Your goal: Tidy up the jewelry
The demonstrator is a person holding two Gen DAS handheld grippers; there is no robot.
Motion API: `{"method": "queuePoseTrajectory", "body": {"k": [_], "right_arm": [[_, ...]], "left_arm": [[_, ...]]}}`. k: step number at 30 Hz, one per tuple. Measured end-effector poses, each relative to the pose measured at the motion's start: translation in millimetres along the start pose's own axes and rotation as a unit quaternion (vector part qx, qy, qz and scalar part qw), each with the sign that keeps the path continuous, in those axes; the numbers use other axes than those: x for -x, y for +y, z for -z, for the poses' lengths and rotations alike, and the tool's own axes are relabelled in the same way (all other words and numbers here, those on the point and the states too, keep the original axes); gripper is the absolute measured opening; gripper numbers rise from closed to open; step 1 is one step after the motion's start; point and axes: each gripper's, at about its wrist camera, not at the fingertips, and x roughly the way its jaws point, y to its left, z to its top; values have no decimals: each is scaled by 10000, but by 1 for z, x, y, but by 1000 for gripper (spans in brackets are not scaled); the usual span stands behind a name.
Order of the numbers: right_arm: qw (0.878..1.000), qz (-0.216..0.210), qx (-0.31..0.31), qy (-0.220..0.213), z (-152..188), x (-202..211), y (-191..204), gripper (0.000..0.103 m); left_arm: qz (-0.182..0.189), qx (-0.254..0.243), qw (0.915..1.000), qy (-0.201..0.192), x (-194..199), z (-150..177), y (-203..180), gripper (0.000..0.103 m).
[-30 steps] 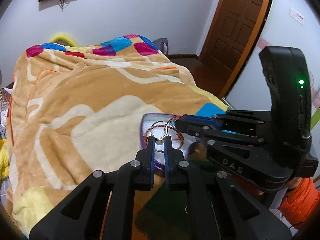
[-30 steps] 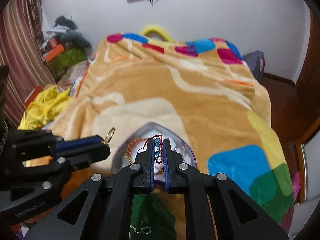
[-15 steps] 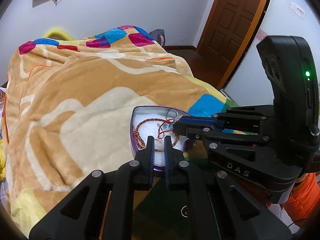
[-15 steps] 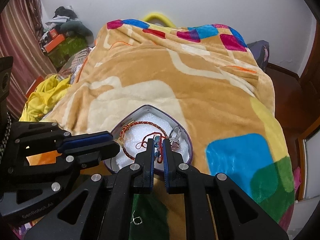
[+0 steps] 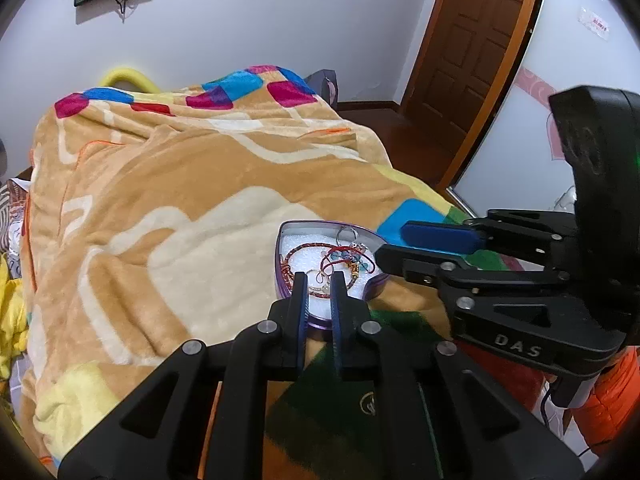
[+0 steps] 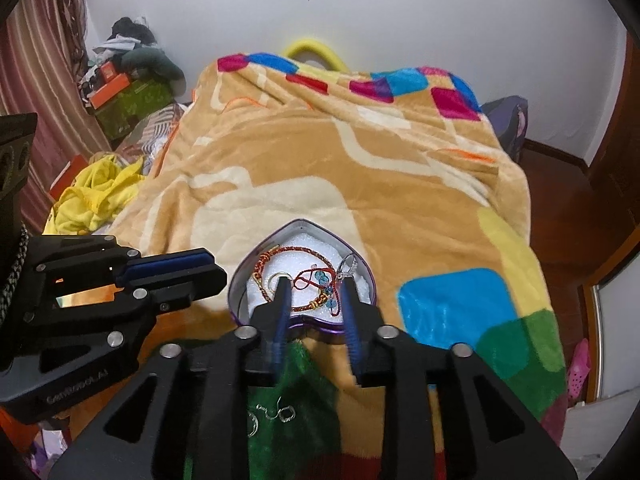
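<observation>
A purple heart-shaped tin (image 5: 280, 256) (image 6: 237, 292) with white foam lining lies on the blanket. It holds a red braided bracelet (image 5: 304, 249) (image 6: 288, 254), blue beads (image 6: 322, 278), a silver ring (image 5: 346, 234) (image 6: 349, 266) and a gold ring (image 5: 320, 278) (image 6: 277, 278). My left gripper (image 5: 320, 276) hovers over the tin's near edge, jaws slightly apart, empty. My right gripper (image 6: 314, 288) is open over the tin, empty. It shows from the side in the left wrist view (image 5: 396, 248).
The orange patterned blanket (image 5: 180, 184) covers the bed. Small loose rings (image 6: 280, 414) lie on the green patch under my right gripper, and one shows in the left wrist view (image 5: 368, 402). Yellow clothes (image 6: 92, 196) lie left; a wooden door (image 5: 476, 40) stands right.
My left gripper let the gold ring go into the tin and its jaws parted. My right gripper opened, leaving the beaded red cord in the tin. Both drew back slightly.
</observation>
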Motion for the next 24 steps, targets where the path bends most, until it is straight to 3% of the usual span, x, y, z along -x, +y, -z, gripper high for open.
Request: {"method": "queuePoseTrajectory", "body": {"k": [3,5,7,13,16,24], "right_arm": [[9999,50,-3,-123,2,13,3,30],[9997,111,7,-214,3,23,6,31],[9995,159,30,-283,5,30,9,33],[9981,301,84,-531,13,52,18,45],[9977,333,82,-590,18,59,20,46],[9972,377,22,-642,36,72,26,46]], "left_arm": [[-80,-8,9999,-86,13,0,-1,16],[-145,-20,9998,-155,22,1,-2,31],[-196,-44,9995,-229,31,3,-4,35],[-262,-34,9992,-304,50,10,-6,40],[-281,-9,9991,-316,59,16,-7,45],[-348,-61,9991,-224,67,34,-11,46]]}}
